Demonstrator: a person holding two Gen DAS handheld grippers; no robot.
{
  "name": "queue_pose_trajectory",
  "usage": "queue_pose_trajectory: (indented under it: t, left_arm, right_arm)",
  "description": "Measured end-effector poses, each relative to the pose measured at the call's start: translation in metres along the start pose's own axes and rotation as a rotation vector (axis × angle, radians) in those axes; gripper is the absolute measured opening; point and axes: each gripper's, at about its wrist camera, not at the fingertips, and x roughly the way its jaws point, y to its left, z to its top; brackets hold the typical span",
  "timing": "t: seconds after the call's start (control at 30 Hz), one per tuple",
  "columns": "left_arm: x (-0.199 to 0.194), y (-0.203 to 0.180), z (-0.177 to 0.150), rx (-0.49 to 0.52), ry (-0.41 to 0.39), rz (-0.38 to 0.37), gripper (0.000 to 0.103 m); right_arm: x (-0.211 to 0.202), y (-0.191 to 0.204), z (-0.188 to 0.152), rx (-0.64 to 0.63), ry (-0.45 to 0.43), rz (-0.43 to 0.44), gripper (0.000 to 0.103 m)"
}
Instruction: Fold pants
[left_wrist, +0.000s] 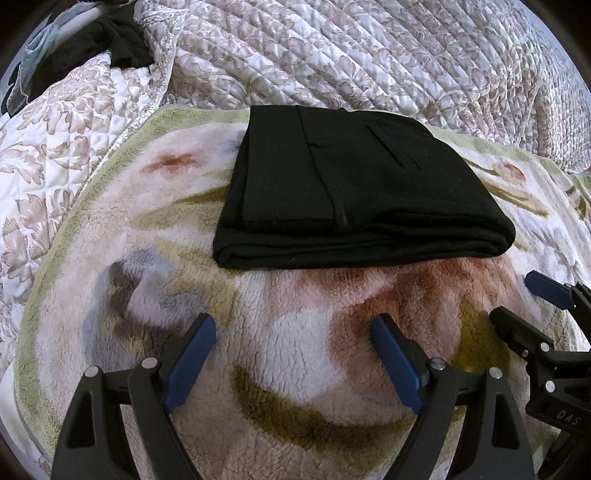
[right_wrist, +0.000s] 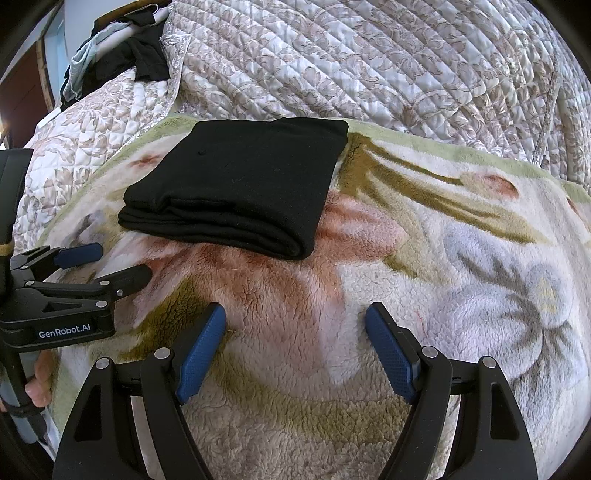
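The black knit pants (left_wrist: 354, 184) lie folded into a thick rectangle on the fluffy floral fleece blanket (left_wrist: 280, 332), beside the quilted floral bedspread (left_wrist: 369, 55). Left tongs (left_wrist: 293, 325) and right tongs (right_wrist: 295, 314) hover spread wide, holding nothing, near the pants' front fold.

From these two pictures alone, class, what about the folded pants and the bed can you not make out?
- Pants: both views show only the top layer and folded edges; inner layers and underside are hidden by the fabric.
- Dark clothes at the far corner: crumpled, small, partly behind the quilt; kind unclear.
- Fleece blanket: near edge hidden by the left gripper and, in the right view, the right gripper.
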Motion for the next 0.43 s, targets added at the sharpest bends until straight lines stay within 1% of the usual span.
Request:
queue_pose_trajectory:
  t: [0.43]
  left_arm:
    - [0.0006,-0.0006,-0.0005,-0.002,-0.001,0.005,0.089]
  right_arm:
    - [-0.0002,0.0001,-0.0001,0.000,0.000,0.000,0.078]
